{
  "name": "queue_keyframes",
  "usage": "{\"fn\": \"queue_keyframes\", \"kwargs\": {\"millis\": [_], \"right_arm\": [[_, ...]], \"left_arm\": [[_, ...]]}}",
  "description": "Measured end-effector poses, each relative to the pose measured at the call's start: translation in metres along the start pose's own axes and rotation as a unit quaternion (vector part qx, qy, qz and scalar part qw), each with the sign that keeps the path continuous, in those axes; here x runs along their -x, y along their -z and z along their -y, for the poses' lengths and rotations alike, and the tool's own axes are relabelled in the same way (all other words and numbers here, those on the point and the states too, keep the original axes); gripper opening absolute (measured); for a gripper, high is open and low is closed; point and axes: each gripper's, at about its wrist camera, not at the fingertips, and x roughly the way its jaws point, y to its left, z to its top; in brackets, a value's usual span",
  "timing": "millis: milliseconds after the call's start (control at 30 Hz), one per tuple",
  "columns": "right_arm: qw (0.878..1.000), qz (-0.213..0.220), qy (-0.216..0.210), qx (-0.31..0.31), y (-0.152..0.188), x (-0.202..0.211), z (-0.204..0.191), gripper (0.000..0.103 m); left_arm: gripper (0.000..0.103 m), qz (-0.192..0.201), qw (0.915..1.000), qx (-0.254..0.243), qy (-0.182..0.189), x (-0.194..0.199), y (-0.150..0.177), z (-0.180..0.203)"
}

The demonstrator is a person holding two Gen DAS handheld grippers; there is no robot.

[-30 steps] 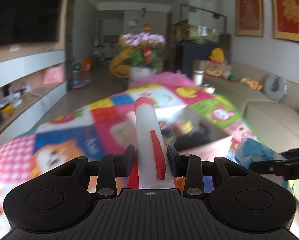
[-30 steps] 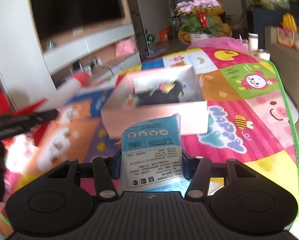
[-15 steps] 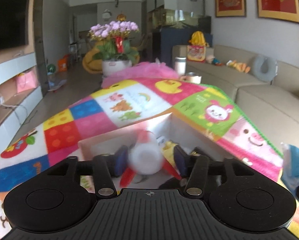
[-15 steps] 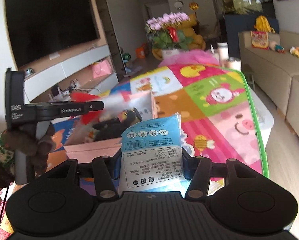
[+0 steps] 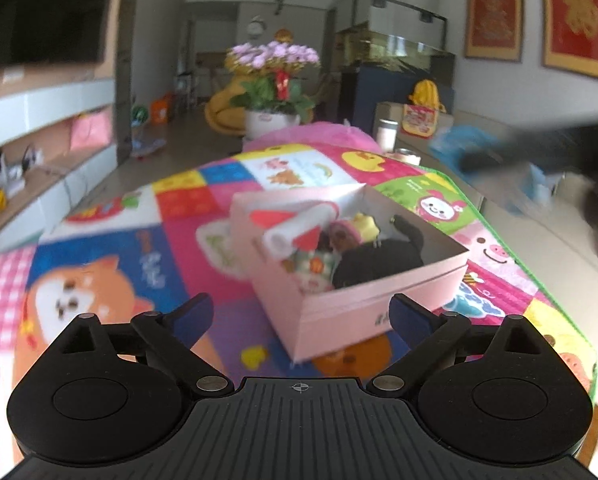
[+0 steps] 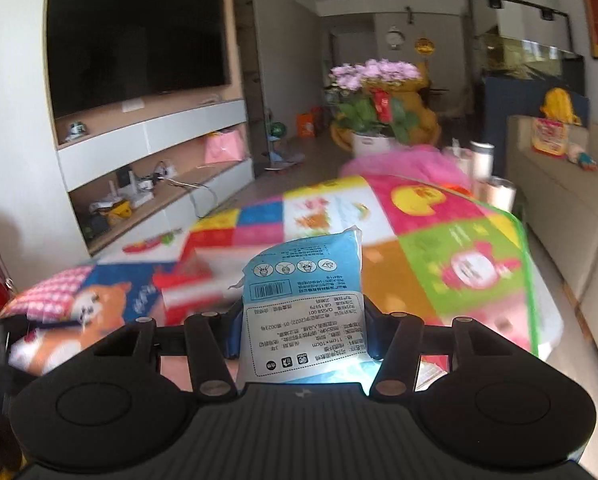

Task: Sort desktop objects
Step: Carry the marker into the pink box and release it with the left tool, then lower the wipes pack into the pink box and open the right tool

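Note:
A pink box [image 5: 351, 304] stands on the colourful play mat [image 5: 111, 248]. Inside it lie a white and red toy rocket [image 5: 299, 226], a black plush toy [image 5: 379, 256] and other small toys. My left gripper [image 5: 301, 316] is open and empty, just in front of the box. My right gripper [image 6: 303, 320] is shut on a blue tissue packet [image 6: 303, 300] and holds it above the mat. In the left wrist view the right gripper [image 5: 539, 152] shows as a blur with the blue packet [image 5: 455, 140], high at the right.
A flower pot [image 5: 273, 92] stands beyond the mat's far end. A white cup [image 5: 387, 134] and a tin [image 5: 407, 156] stand at the far right edge. A sofa [image 6: 571, 208] runs along the right, a TV shelf [image 6: 147, 160] along the left.
My left gripper has opened and let the toy rocket go into the pink box, then drawn back. My right gripper has lifted and swung with the tissue packet still in it.

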Motion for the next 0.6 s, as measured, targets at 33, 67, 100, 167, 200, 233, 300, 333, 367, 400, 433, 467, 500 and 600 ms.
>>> {"fn": "queue_keyframes", "kwargs": {"millis": [33, 67, 100, 167, 200, 233, 300, 333, 367, 400, 433, 467, 500, 600], "right_arm": [[1.000, -0.013, -0.010, -0.011, -0.011, -0.012, -0.001, 0.054], [0.999, -0.032, -0.028, -0.028, -0.022, -0.027, -0.003, 0.054], [0.997, -0.050, -0.048, -0.046, -0.029, -0.041, -0.005, 0.054], [0.989, -0.089, -0.086, -0.081, -0.039, -0.073, -0.015, 0.054], [0.985, -0.104, -0.099, -0.091, -0.041, -0.087, -0.023, 0.054], [0.983, -0.114, -0.104, -0.098, -0.041, -0.102, -0.031, 0.054], [0.983, -0.124, -0.094, -0.098, -0.041, -0.128, -0.049, 0.054], [0.984, -0.128, -0.086, -0.088, -0.041, -0.141, -0.057, 0.053], [0.986, -0.136, -0.070, -0.072, -0.039, -0.153, -0.063, 0.053], [0.986, -0.147, -0.050, -0.057, -0.036, -0.163, -0.067, 0.053], [0.986, -0.159, -0.030, -0.040, -0.032, -0.171, -0.068, 0.053], [0.986, -0.163, -0.016, -0.023, -0.028, -0.173, -0.066, 0.054], [0.987, -0.160, -0.011, -0.012, -0.025, -0.173, -0.062, 0.054], [0.987, -0.157, 0.010, -0.014, -0.020, -0.163, -0.040, 0.053]], "left_arm": [[0.100, -0.001, 0.9999, 0.010, 0.000, 0.003, 0.003, -0.002], [0.100, -0.003, 0.9998, 0.018, 0.002, 0.005, 0.006, -0.005], [0.100, -0.005, 0.9997, 0.024, 0.003, 0.007, 0.009, -0.006], [0.100, -0.007, 0.9994, 0.033, 0.005, 0.009, 0.013, -0.008], [0.101, -0.010, 0.9992, 0.037, 0.007, 0.009, 0.015, -0.008], [0.101, -0.012, 0.9991, 0.040, 0.009, 0.009, 0.016, -0.009], [0.101, -0.014, 0.9990, 0.040, 0.009, 0.010, 0.019, -0.011], [0.101, -0.014, 0.9990, 0.041, 0.008, 0.011, 0.020, -0.012], [0.101, -0.014, 0.9990, 0.042, 0.005, 0.013, 0.021, -0.014], [0.101, -0.012, 0.9989, 0.045, 0.003, 0.015, 0.022, -0.017], [0.101, -0.011, 0.9987, 0.050, 0.002, 0.017, 0.023, -0.020], [0.101, -0.009, 0.9985, 0.055, 0.000, 0.019, 0.024, -0.024], [0.102, -0.009, 0.9982, 0.059, -0.002, 0.020, 0.025, -0.026], [0.102, -0.015, 0.9974, 0.070, -0.006, 0.016, 0.026, -0.032]]}}
